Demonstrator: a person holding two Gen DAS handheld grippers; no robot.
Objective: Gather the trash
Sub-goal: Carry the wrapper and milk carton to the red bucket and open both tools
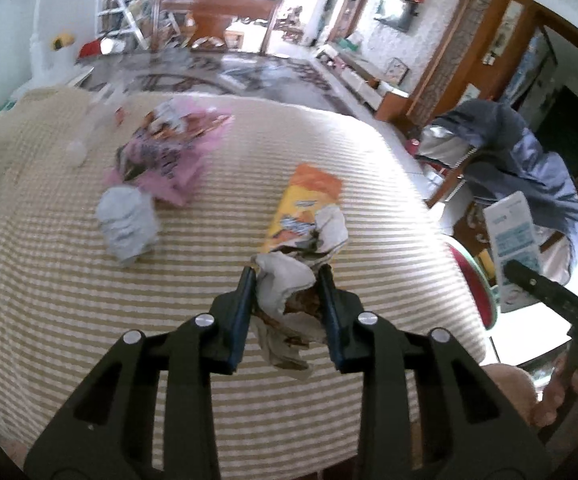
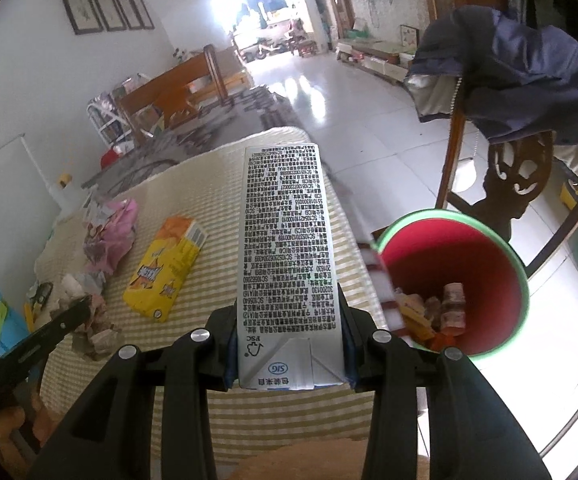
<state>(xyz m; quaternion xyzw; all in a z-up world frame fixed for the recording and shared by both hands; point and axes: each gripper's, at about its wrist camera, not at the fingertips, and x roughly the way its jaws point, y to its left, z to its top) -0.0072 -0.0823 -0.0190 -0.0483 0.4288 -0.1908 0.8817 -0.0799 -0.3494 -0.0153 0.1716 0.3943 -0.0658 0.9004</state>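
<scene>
L gripper (image 1: 287,280) clamped on crumpled paper wad (image 1: 289,292), above striped cloth (image 1: 209,280). R gripper (image 2: 289,308) clamped on milk carton (image 2: 281,240), beside red bin (image 2: 455,280) w/ scraps inside.

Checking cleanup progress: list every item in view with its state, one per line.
left gripper: shut on crumpled paper wad, lifted off the cloth.
right gripper: shut on carton, held flat.
red bin: upright, open, some trash inside.
yellow snack bag: lying flat on striped tablecloth.
pink wrapper: crumpled, on the cloth.
grey wad: crumpled, on the cloth.
</scene>
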